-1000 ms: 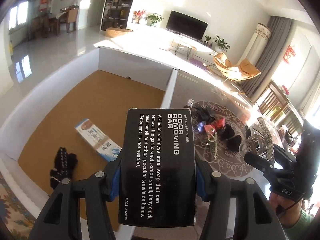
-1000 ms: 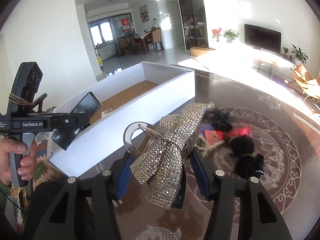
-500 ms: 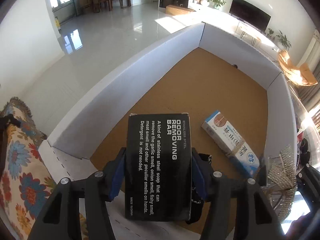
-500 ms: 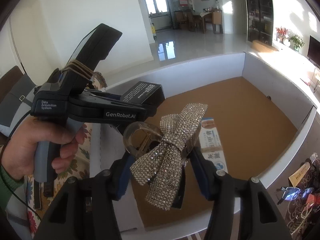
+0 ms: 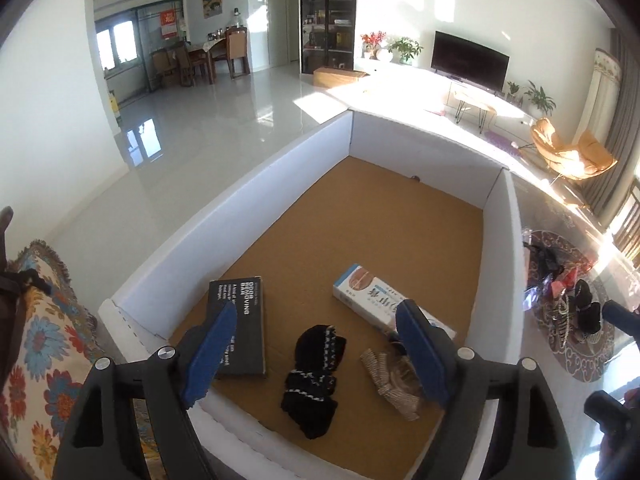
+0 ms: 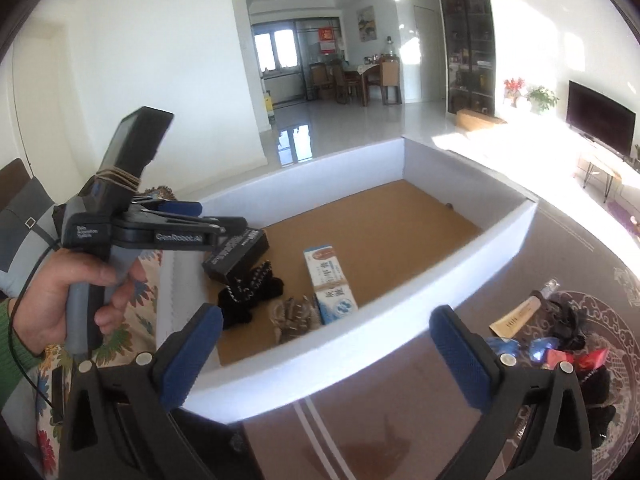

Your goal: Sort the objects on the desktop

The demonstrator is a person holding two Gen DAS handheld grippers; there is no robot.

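Sunlit desk [image 6: 460,432] carried a white-walled, cork-floored box [image 5: 400,216] holding the black printed carton [image 5: 244,320] and glittery bow clip [image 5: 390,380]; both hand-held grippers, left [image 5: 316,344] and right [image 6: 326,354], were opening, empty, and withdrawing low risked snagging the box wall.

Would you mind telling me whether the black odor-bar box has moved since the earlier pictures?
Yes. The black box has left the left tool, whose jaws are opening, and now lies on the white tray's cork floor near its left wall.
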